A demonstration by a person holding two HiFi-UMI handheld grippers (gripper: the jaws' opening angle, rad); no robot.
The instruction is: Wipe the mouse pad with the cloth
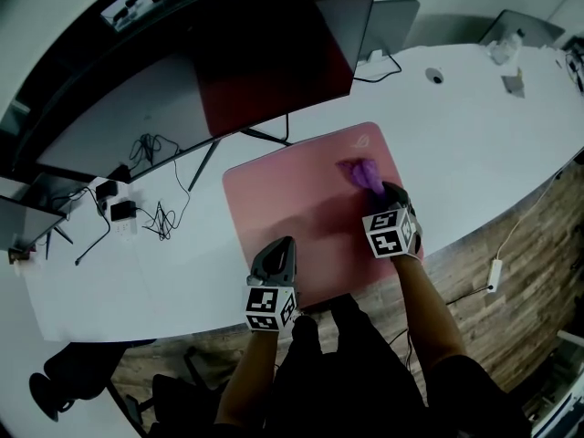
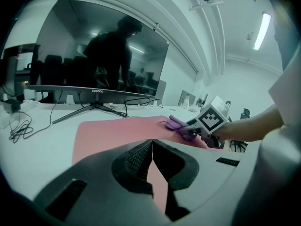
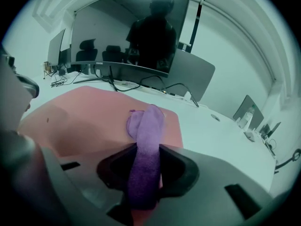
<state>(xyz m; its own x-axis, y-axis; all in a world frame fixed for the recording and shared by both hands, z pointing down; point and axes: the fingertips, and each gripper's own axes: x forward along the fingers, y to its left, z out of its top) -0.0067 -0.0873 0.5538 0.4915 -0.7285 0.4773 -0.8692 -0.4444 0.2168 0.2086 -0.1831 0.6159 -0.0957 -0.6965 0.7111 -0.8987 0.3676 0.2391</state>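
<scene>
A pink mouse pad [image 1: 292, 203] lies on the white desk in front of the monitor. My right gripper [image 1: 388, 192] is shut on a purple cloth [image 1: 363, 173], whose free end rests on the pad's right part [image 3: 94, 119]. The cloth [image 3: 143, 145] runs out between the jaws onto the pad. My left gripper [image 1: 276, 254] is shut with nothing in it, hovering over the pad's near left edge. In the left gripper view its jaws [image 2: 152, 159] meet, and beyond them the cloth [image 2: 178, 125] and the right gripper [image 2: 200, 128] show on the pad [image 2: 117, 133].
A large dark monitor [image 1: 228, 62] on a stand [image 1: 265, 137] is behind the pad. Cables and a power strip [image 1: 123, 213] lie at the desk's left. A laptop [image 1: 388, 26] and small items [image 1: 511, 57] sit at the far right. The desk edge [image 1: 474, 222] curves near me.
</scene>
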